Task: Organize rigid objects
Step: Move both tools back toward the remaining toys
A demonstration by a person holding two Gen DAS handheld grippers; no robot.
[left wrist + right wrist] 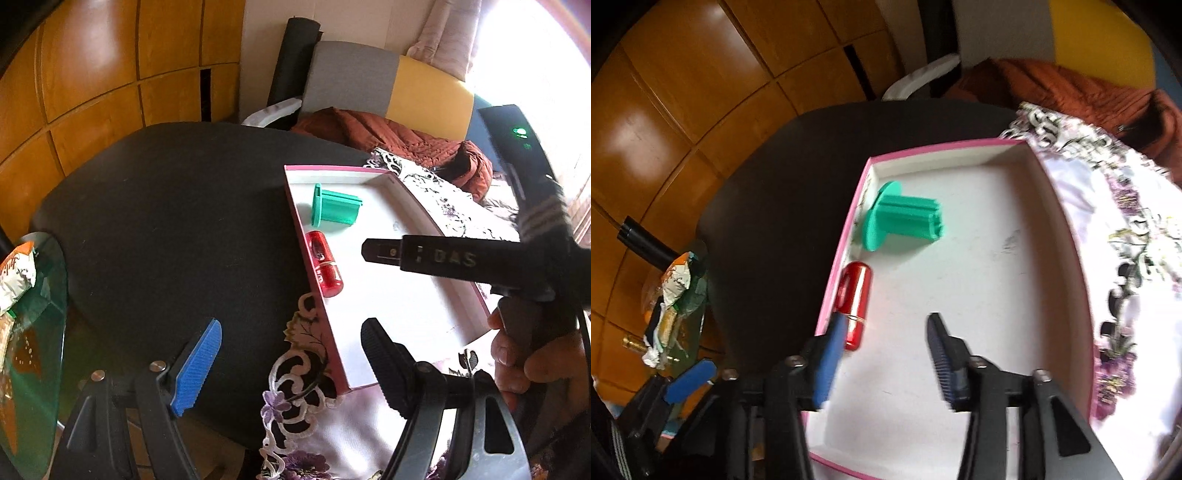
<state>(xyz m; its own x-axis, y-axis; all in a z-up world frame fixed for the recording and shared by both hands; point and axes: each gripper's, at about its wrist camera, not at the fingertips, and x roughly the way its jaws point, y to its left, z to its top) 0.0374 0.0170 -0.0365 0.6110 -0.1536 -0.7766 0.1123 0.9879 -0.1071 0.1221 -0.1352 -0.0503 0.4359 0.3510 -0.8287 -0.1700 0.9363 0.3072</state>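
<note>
Inside the pink tray [1063, 206], a green spool [905, 221] and red tube [855, 299] lie along its left wall. Right gripper [882, 358] hovers over the tray, jaws apart, empty; left gripper [291, 365] likewise, jaws apart, at the tray's near corner

Your left gripper [291, 365] is showing one ribbed blue pad and one ribbed black pad on black arms with silver screw heads. Your right gripper [886, 363] is wearing blue ribbed pads on black links with round silver screws. Beside the pink-rimmed box [295, 206], your bare-skinned right hand [517, 358] is gripping a grey handle with black cable.
</note>
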